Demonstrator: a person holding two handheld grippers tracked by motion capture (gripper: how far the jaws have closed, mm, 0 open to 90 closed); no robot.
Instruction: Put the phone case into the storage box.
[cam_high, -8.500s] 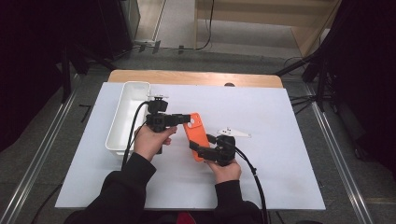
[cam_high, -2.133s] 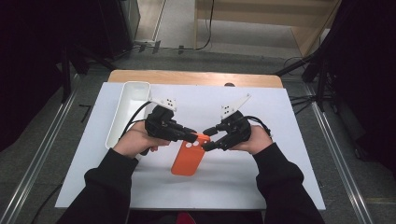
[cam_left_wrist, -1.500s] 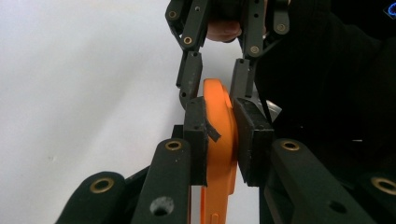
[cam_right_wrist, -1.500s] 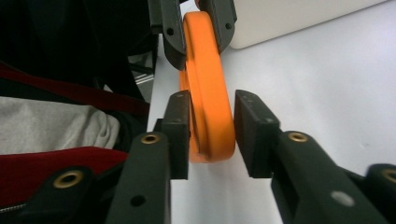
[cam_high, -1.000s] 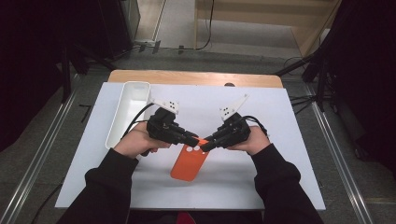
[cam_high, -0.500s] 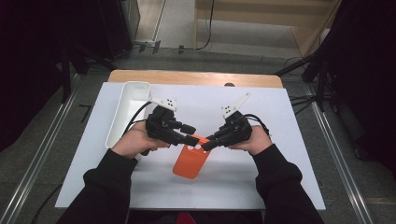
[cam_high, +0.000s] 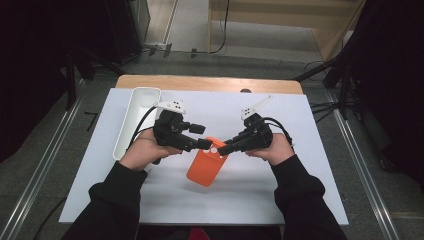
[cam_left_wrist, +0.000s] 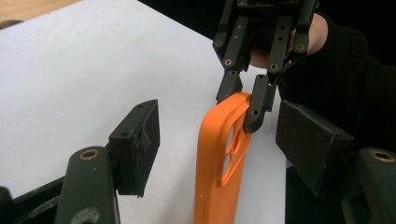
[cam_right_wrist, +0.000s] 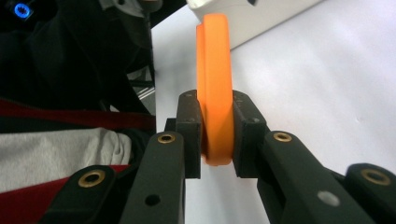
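Note:
An orange phone case (cam_high: 206, 167) hangs tilted over the white table top, held by its camera-hole corner. My right gripper (cam_high: 223, 148) is shut on that corner; in the right gripper view both pads (cam_right_wrist: 187, 135) press the case's edge (cam_right_wrist: 214, 60). My left gripper (cam_high: 202, 144) faces it from the left and is open. In the left gripper view the case (cam_left_wrist: 219, 172) stands edge-on between my wide-apart jaws without touching either pad, and the right gripper (cam_left_wrist: 247, 102) pinches its top. Whether the case's lower end rests on the table I cannot tell.
A long white tray (cam_high: 131, 120) lies along the left side of the white table top (cam_high: 300, 200), just behind my left hand; its corner (cam_right_wrist: 252, 18) shows in the right gripper view. The table's wooden far edge (cam_high: 210, 82) borders a grey floor.
8.5 s ago the case lay flat between close-set hands. Since then the hands have spread and the case hangs from the right gripper. Over the last second it has shifted only slightly.

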